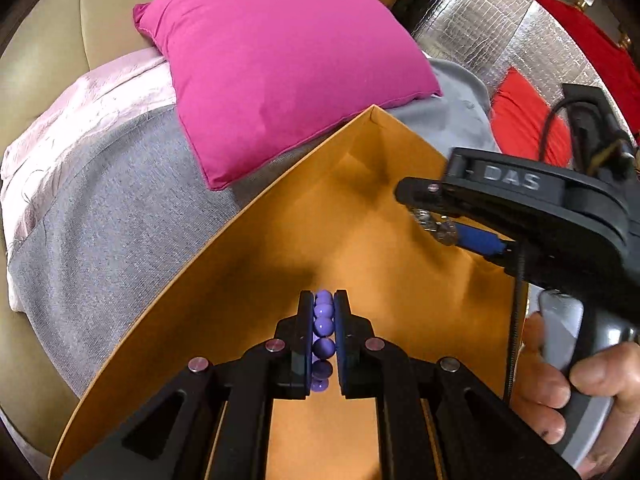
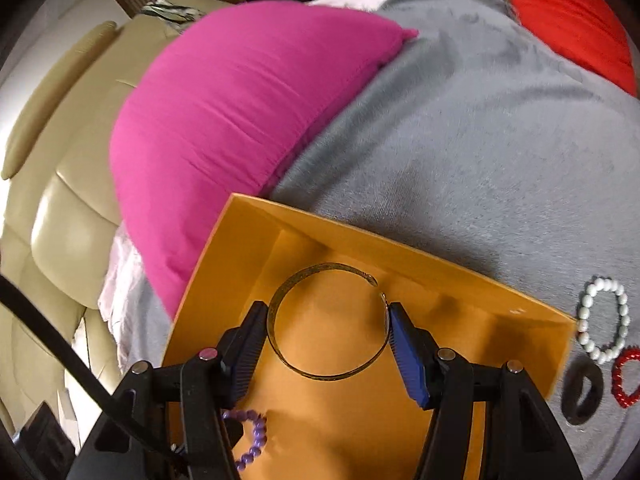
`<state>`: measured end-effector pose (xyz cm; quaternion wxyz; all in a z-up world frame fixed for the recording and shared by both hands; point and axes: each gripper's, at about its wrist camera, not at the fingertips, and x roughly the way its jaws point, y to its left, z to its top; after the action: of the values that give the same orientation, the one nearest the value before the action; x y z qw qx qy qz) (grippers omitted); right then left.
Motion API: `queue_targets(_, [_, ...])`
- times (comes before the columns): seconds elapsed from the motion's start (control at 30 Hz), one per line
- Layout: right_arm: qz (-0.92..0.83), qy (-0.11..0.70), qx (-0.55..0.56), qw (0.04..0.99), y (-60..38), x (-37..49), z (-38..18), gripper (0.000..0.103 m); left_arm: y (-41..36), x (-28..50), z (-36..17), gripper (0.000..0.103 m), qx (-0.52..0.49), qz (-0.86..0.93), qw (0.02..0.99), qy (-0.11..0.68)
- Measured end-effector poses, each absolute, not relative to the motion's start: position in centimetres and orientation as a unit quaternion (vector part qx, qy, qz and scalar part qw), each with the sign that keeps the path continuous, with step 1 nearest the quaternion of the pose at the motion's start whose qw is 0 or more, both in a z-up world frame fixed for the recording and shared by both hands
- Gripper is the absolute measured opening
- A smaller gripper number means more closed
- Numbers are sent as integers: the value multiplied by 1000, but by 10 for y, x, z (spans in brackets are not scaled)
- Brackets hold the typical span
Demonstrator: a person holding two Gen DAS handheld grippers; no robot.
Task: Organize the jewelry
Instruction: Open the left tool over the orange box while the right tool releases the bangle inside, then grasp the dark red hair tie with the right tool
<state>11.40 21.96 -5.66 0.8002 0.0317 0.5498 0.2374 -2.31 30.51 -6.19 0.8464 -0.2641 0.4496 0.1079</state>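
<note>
My left gripper (image 1: pixel 323 322) is shut on a purple bead bracelet (image 1: pixel 323 334) and holds it over the orange box (image 1: pixel 248 248). The bracelet also shows in the right wrist view (image 2: pixel 252 436), low over the box floor. My right gripper (image 2: pixel 326 334) is shut on a thin gold bangle (image 2: pixel 328 320), gripped across its width over the orange box (image 2: pixel 472 288). In the left wrist view the right gripper (image 1: pixel 436 224) hangs over the box's right side. A white bead bracelet (image 2: pixel 604 318), a red bead bracelet (image 2: pixel 626 376) and a black ring (image 2: pixel 582 394) lie on the grey blanket (image 2: pixel 480 140).
A pink cushion (image 1: pixel 280 64) lies just behind the box, also in the right wrist view (image 2: pixel 240 120). A red cushion (image 1: pixel 524 120) is at the far right. A beige sofa (image 2: pixel 60 200) lies to the left. A hand (image 1: pixel 576 392) holds the right gripper's handle.
</note>
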Motion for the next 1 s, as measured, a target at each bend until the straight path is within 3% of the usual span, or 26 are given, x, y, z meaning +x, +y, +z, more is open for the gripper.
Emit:
queue_targets(0.13, [235,573,30,785,229,122,-70,66,301,-17,-61,12,-253,113,848,452])
queue_targets(0.2, [237,579,29,779,231,123,-71,69,300,-16,-60,24,-251,115,847,454])
queue_targets(0.27, [251,579,42,775,227,123,-67,69,299,-14,-58,46,-251,123,849,449])
queue_targets(0.4, [267,554,69,785,206,115,-45,71,294,-19,-44,52,-237,128,866,421])
queue_targets(0.47, [278,534,73,795,193,107,-31,71,286,-21,-36,63,-220,125,878,406])
queue_targets(0.73, [269,421,117,858,82,52,41,70,241,-25,-1,72,-171,71,922,339])
queue_targets(1.0, [180,376,185,890,-75,15,54,68,178,-18,11,72,-109,23,939,326])
